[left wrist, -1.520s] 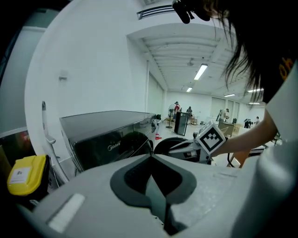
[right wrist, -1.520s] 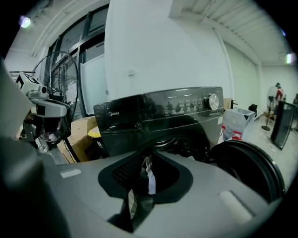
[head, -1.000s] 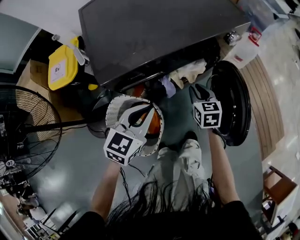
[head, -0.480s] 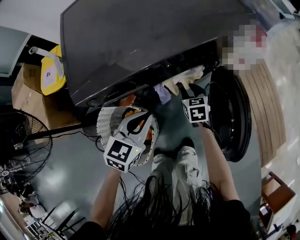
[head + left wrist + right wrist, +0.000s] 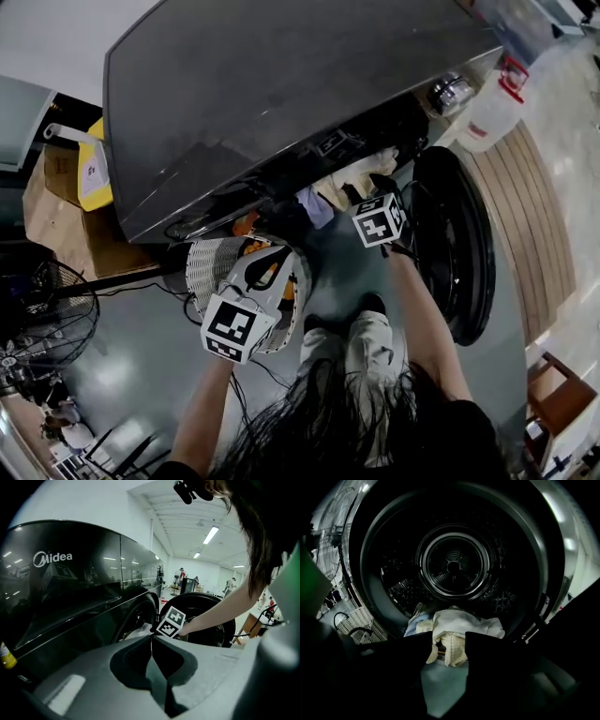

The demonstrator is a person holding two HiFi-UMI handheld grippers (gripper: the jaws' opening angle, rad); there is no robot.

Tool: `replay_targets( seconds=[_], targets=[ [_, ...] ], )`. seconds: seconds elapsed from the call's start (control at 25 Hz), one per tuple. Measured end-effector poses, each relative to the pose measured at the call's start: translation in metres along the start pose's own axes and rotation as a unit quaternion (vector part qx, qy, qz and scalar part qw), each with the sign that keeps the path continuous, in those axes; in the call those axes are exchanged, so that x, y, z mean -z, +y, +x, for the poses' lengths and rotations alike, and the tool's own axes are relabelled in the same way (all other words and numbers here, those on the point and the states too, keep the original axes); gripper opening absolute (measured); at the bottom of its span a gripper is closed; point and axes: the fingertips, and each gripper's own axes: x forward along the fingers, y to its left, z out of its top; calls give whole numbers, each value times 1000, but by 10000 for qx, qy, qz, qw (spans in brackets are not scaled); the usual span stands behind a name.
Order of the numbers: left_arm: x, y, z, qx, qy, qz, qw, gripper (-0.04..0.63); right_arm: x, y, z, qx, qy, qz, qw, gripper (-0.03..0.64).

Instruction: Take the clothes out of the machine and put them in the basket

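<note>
– our right hand-held gripper?
– it has dropped to the mouth of the machine, its jaws have just been opening, nothing between them; the clothes lie just ahead, so we likely grab next.
– our left hand-held gripper?
– jaws together, empty, basket beneath it.

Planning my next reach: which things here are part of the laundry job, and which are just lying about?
Job:
black front-loading washing machine
its round open door
pale crumpled clothes at the drum mouth
white slatted laundry basket

Lying about:
yellow-lidded tub
brown cardboard box
black wire-caged fan
white plastic jug
</note>
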Motion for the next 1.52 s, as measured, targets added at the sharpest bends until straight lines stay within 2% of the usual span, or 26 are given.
replay_targets(
  seconds=[0.24,0.68,0.76,0.84,0.88,1.0,1.16,1.36,1.52],
  targets=[
    [8,-6,13,-10,-101,148,9998,0,5,-8,22,167,43,-539,9984,318],
    [38,3,10,-98,-109,311,9994,0,19,-19,69,479,450,-1608,9848,318],
    [45,5,9,-139,-91,274,9995,0,24,-20,78,536,569,-1651,9832,286],
    [50,7,10,-169,-78,244,9995,0,29,-25,83,628,616,-1509,9846,211],
    [51,8,11,-182,-71,231,9995,0,30,-27,84,661,581,-1357,9868,195],
    [56,9,12,-196,-25,158,9997,0,25,-32,77,716,302,-911,9928,87],
    [52,3,10,-75,63,26,9999,0,16,-27,57,666,10,-705,9953,69],
    [30,-9,6,119,68,76,9999,0,0,-15,15,561,-363,-449,9968,64],
    [9,-15,-2,177,0,79,9998,0,-10,-10,-24,493,-667,45,9965,63]
  ],
)
